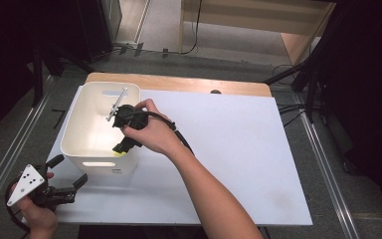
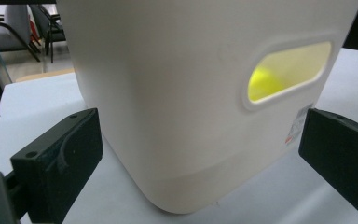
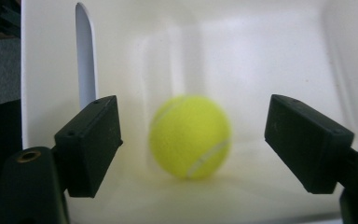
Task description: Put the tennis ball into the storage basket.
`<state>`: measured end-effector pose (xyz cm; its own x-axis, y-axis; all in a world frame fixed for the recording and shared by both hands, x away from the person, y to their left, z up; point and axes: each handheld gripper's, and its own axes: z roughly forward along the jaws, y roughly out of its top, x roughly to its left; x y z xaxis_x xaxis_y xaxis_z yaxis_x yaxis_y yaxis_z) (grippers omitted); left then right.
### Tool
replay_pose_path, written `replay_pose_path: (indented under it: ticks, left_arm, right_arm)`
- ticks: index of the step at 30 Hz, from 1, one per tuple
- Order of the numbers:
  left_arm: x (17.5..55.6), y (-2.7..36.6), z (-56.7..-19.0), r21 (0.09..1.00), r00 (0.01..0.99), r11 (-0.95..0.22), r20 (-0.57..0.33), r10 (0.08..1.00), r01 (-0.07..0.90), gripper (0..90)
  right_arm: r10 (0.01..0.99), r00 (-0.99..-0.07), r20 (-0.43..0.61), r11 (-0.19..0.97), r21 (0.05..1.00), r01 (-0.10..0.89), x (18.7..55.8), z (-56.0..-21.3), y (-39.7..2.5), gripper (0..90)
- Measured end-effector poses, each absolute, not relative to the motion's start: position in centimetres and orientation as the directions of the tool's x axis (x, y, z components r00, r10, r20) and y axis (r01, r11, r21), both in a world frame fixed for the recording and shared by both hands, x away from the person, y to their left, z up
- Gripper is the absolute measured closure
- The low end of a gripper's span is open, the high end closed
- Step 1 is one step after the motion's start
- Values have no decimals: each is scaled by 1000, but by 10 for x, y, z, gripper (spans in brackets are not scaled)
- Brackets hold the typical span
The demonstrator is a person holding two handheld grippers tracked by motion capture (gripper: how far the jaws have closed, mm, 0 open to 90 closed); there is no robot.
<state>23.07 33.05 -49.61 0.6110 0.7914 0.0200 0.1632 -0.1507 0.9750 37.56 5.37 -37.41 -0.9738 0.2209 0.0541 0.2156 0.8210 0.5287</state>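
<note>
While right tongs (image 3: 193,140) gape, tennis ball (image 3: 189,137) in bin (image 1: 79,124), label (image 2: 297,125) unreadable

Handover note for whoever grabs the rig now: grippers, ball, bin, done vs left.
Right gripper: open, inside the white bin, jaws wide on either side of the tennis ball without touching it.
Left gripper: open, empty, at the near left of the table, facing the bin's near wall with its handle slot.
Ball: lies on the bin floor, slightly blurred, free of both grippers.
Done: ball is in the bin.
Left: likely lift the right gripper out of the bin; whether the ball is being dropped or fetched cannot be told.
</note>
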Motion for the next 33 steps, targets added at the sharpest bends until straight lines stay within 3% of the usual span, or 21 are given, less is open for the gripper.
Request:
replay_pose_path:
  ticks: [3, 8, 11, 33]
  left_arm:
    - [231, 331, -496, 975, 611, -150, 19, 792, 164, 0]
    - [231, 331, -496, 974, 611, -155, 22, 791, 165, 0]
    - [231, 330, -496, 974, 610, -156, 24, 792, 164, 0]
    - [231, 330, -496, 972, 609, -163, 27, 793, 168, 0]
  right_arm:
    - [222, -973, 58, 808, 548, 217, 375, -371, 50, 101]
    - [239, -970, 43, 774, 594, 217, 371, -363, 38, 87]
    - [243, -969, 45, 759, 614, 219, 369, -362, 30, 0]
    - [378, -925, 26, 657, 697, 288, 357, -370, -51, 0]
